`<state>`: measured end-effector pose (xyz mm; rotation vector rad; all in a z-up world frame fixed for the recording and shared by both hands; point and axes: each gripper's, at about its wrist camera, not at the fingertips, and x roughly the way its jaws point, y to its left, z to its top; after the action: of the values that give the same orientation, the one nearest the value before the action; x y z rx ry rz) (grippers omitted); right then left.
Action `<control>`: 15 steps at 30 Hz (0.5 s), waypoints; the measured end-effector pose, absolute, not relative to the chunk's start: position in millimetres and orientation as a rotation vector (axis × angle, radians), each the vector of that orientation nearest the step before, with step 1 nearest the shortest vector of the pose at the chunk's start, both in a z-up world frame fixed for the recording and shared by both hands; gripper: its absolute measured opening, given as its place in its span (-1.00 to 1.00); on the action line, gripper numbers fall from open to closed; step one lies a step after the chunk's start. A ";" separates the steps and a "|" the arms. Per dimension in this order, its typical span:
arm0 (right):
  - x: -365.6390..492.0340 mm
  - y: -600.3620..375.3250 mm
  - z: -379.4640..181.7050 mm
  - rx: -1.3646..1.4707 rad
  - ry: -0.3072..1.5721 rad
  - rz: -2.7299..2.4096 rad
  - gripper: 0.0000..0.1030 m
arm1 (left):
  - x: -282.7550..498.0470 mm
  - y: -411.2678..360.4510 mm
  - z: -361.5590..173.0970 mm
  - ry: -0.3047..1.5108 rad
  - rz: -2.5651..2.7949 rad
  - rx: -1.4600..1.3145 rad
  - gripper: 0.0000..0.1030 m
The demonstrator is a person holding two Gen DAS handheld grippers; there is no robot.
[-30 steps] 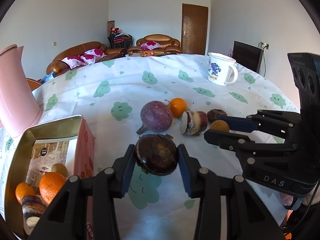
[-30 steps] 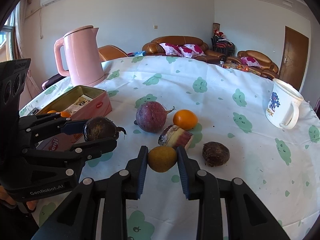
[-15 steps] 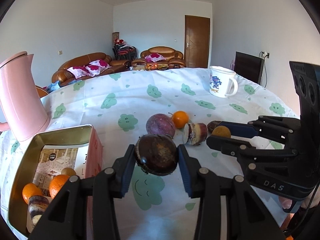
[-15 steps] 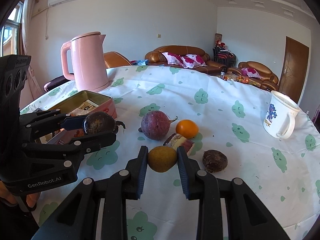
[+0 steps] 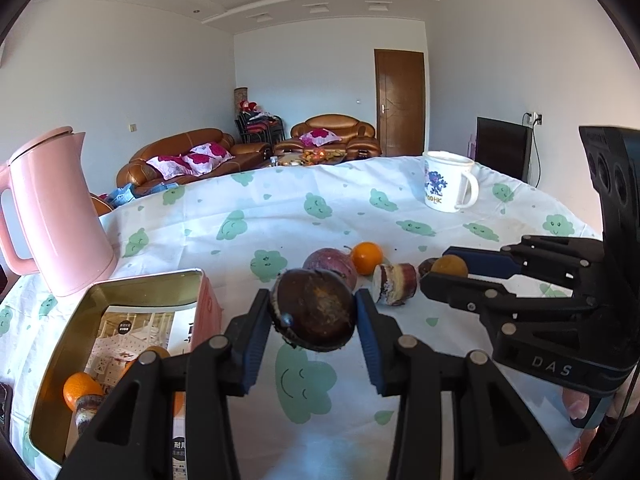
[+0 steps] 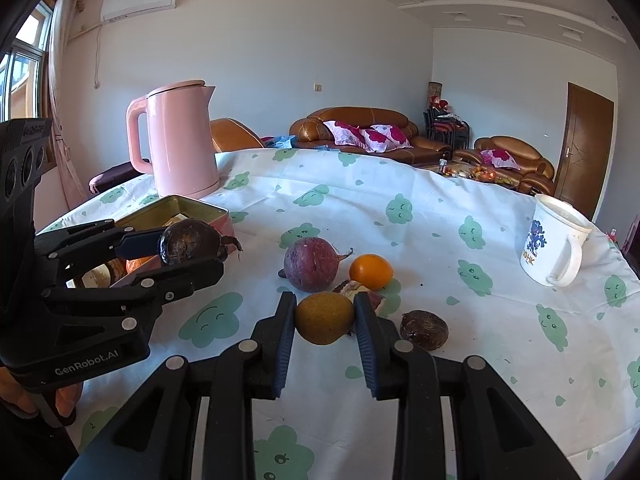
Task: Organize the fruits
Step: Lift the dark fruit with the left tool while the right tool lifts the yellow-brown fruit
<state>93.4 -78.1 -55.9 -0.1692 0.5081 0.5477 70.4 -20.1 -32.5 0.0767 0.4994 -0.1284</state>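
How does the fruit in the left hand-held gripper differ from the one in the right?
The dark brown fruit in the left hand-held gripper is darker and looks bigger than the yellow-brown fruit in the right hand-held gripper. The dark one has a short stem; the yellow one shows none. Both are roundish, clamped and held above the table.

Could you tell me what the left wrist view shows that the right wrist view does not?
Only the left wrist view looks down into the open tin, showing an orange and paper inside, plus a dark screen by the far wall.

Only the right wrist view shows the window, the air conditioner, and the small dark fruit in full.

Both show the left gripper shut on a dark round fruit, the right gripper shut on a yellow-brown fruit, the pink kettle and the mug.
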 end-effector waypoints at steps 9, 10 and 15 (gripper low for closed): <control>87.8 -81.6 -52.6 -0.159 0.470 0.547 -0.39 | 65.9 -18.5 -30.3 0.473 -0.118 0.074 -0.16; 87.4 -81.9 -52.3 -0.159 0.467 0.546 -0.39 | 65.4 -18.8 -30.0 0.469 -0.118 0.074 -0.16; 83.4 -83.8 -50.5 -0.153 0.444 0.543 -0.39 | 62.4 -17.3 -28.5 0.451 -0.115 0.068 -0.16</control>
<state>83.4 -83.8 -50.5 -0.1532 0.4437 0.5426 62.4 -17.3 -28.5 0.0677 0.4514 -0.1148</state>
